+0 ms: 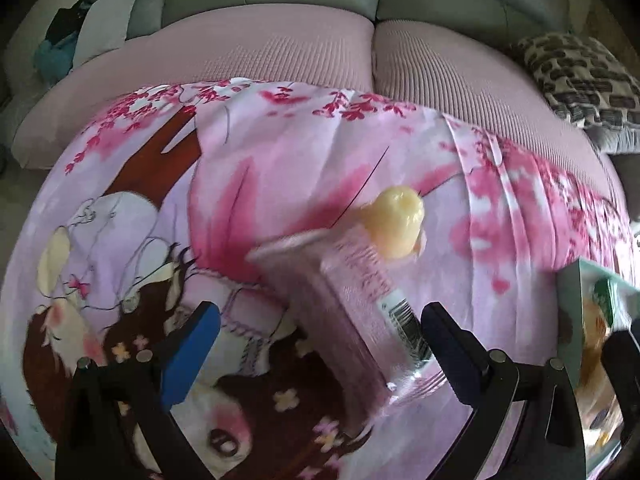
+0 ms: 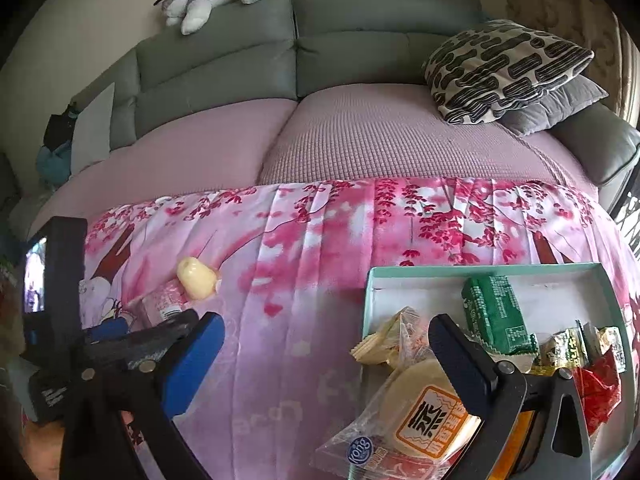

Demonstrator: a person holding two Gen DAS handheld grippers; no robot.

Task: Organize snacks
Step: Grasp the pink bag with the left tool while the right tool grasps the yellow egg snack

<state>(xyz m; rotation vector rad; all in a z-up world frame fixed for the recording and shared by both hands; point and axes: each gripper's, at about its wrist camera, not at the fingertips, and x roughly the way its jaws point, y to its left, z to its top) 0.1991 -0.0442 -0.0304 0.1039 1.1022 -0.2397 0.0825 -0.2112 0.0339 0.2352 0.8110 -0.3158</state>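
The left gripper [image 1: 320,328] is spread wide with a pink snack packet [image 1: 356,304] lying loose between its fingers; just beyond sits a yellow jelly cup [image 1: 398,226]. The right gripper [image 2: 326,344] gapes empty beside the teal tray [image 2: 480,270] of snacks on the floral cloth [image 2: 304,272].

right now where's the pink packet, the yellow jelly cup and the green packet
pink packet [image 1: 360,300]: left wrist view, on its printed face
yellow jelly cup [image 2: 196,280]: right wrist view, on its side wall
green packet [image 2: 496,312]: right wrist view, middle of its printed face
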